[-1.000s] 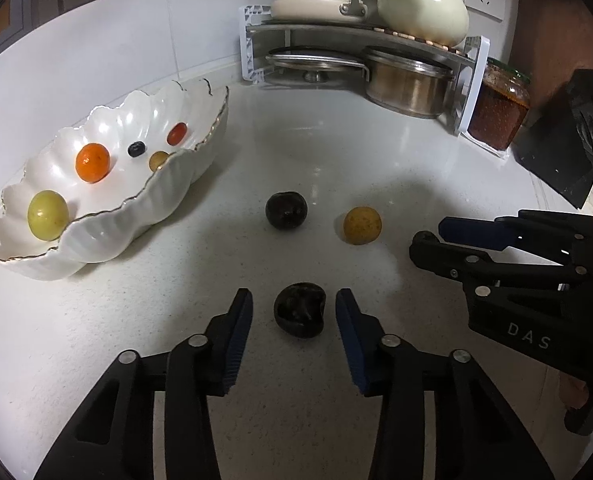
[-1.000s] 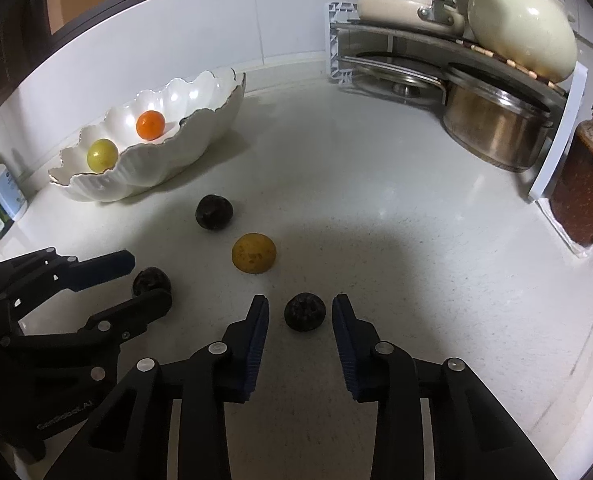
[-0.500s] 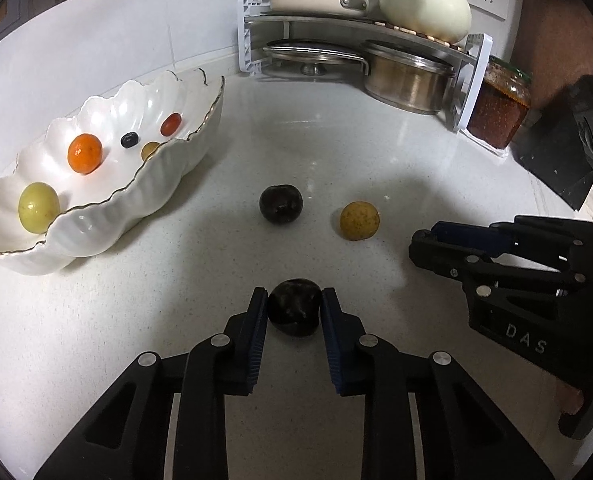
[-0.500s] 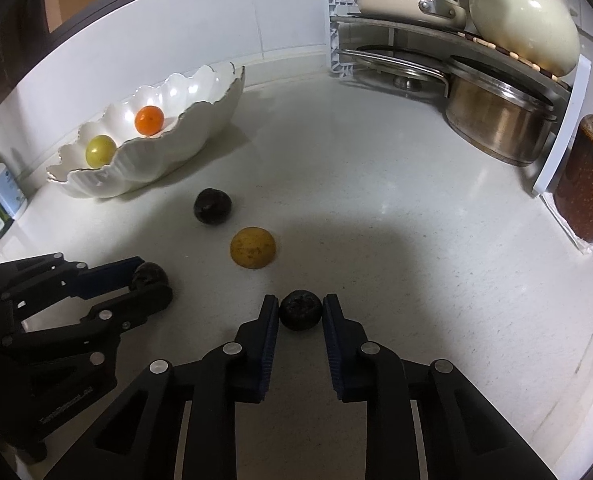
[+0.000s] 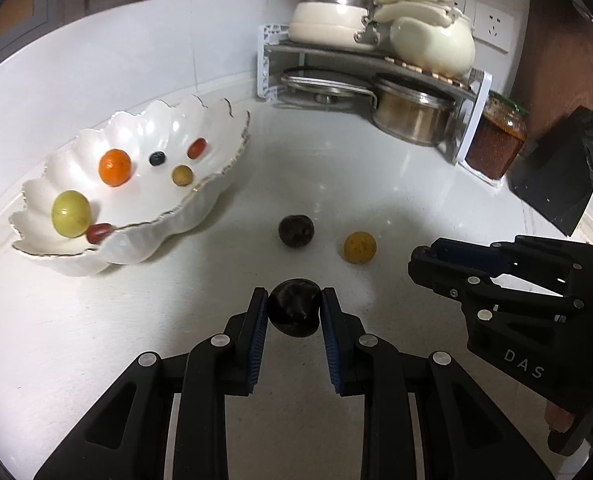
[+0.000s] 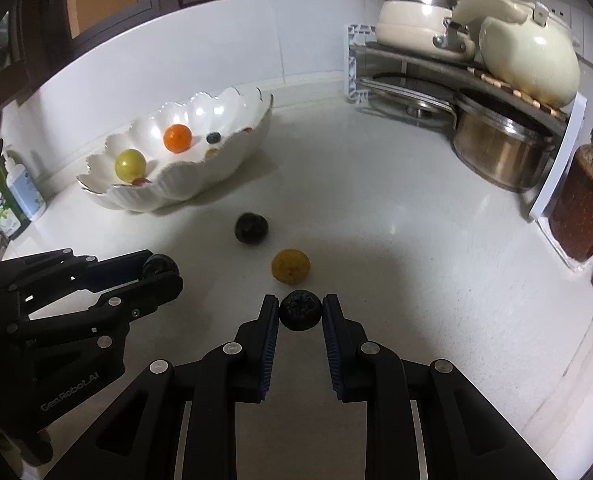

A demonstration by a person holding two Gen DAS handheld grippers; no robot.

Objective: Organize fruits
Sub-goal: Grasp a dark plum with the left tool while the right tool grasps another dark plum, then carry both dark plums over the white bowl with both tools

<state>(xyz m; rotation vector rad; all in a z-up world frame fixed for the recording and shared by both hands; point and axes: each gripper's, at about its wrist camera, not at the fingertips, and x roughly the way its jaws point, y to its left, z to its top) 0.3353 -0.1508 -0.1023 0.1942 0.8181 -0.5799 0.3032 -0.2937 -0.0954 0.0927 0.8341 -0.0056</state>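
My left gripper (image 5: 294,312) clamps a dark plum (image 5: 293,307); my right gripper (image 6: 299,312) pinches a small dark fruit (image 6: 300,310); both bound, I judge, for the scalloped bowl (image 5: 168,220).

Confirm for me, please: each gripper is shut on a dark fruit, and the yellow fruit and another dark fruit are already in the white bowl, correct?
Not quite. The yellow fruit and other dark fruit lie on the counter, outside the white bowl, as the left wrist view shows. The left gripper and right gripper each grip a dark fruit.
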